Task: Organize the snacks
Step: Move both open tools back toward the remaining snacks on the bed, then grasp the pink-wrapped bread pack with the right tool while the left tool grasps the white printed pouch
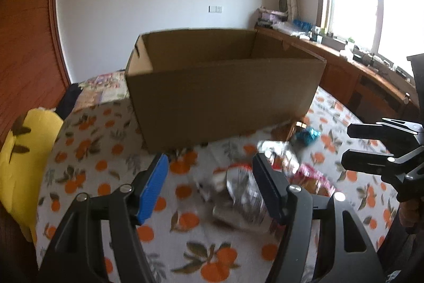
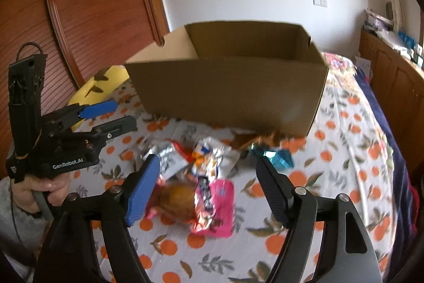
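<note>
An open brown cardboard box [image 1: 222, 86] [image 2: 233, 81] stands on a bed with an orange-print sheet [image 2: 344, 163]. Several snack packets lie in front of it: a pink packet [image 2: 214, 206] with a brown bun wrapper [image 2: 177, 198], silver-and-orange packets [image 2: 206, 161] [image 1: 238, 190] and a teal packet [image 2: 275, 157] [image 1: 307, 135]. My left gripper [image 1: 209, 177] is open and empty above the silver packets; it also shows in the right wrist view [image 2: 119, 113]. My right gripper [image 2: 206, 177] is open and empty above the pink packet; it also shows in the left wrist view [image 1: 349, 147].
A yellow pillow [image 1: 23, 150] lies at the bed's left edge. A wooden wardrobe [image 2: 92, 12] stands behind it. A cluttered wooden counter [image 1: 357, 62] runs under the window on the right. A folded floral quilt [image 1: 106, 89] lies behind the box.
</note>
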Motion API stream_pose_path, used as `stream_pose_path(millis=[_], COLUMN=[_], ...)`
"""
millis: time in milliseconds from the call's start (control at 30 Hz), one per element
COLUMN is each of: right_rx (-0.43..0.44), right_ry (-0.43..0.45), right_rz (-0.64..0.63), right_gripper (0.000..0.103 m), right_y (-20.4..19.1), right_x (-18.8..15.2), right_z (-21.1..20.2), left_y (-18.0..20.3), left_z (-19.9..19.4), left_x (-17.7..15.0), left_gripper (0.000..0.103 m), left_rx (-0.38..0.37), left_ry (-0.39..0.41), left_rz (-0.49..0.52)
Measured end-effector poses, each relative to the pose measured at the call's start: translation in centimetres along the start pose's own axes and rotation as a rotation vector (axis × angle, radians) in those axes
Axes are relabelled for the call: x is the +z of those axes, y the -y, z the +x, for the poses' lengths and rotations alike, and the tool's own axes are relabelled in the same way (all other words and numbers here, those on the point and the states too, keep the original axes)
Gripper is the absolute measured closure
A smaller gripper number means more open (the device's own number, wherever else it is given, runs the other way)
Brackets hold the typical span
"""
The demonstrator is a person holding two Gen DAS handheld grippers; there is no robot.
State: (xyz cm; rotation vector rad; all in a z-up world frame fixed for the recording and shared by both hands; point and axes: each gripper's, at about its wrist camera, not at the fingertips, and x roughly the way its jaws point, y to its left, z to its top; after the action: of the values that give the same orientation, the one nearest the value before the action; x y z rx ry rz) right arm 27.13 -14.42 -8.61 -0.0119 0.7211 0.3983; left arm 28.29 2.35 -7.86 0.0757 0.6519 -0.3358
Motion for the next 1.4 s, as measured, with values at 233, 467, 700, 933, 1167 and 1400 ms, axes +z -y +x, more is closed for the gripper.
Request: stream_pose_path(millis=[233, 467, 700, 933, 1167, 1400], right_rx=[0.012, -0.013, -0.047, -0.059, -0.07, -0.065], right_ry=[-0.053, -0.074, -0.127, -0.163, -0.174, -0.158], right_rz=[0.014, 0.001, -0.026, -0.071, -0.084, -0.099], right_gripper=[0.025, 0.016, 0.016, 0.015, 0.017, 0.036], right_y=[-1.1, -2.6, -3.4, -4.1, -4.2, -4.3], right_x=[-2.1, -2.9, -3.5, -3.8, -3.8, -4.0], right_z=[2.3, 4.4, 6.8, 7.6, 7.9, 7.1], left_y=[-1.0, -1.2, -1.8, -1.4, -0.9, -0.3], left_z=[0.4, 0.3, 0.2, 0.3, 0.5, 0.7], left_x=[-2.2, -2.8, -3.2, -3.3, -3.5, -3.3], left_gripper=[0.036, 0.036, 0.036, 0.036, 0.036, 0.036], left_rx=[0.003, 0.002, 0.015, 0.014, 0.016, 0.011], left_ry=[-0.026, -0.035, -0.046, -0.054, -0.065, -0.067], left_rz=[-0.056, -0.077, -0.096, -0.091, -0.083, -0.072])
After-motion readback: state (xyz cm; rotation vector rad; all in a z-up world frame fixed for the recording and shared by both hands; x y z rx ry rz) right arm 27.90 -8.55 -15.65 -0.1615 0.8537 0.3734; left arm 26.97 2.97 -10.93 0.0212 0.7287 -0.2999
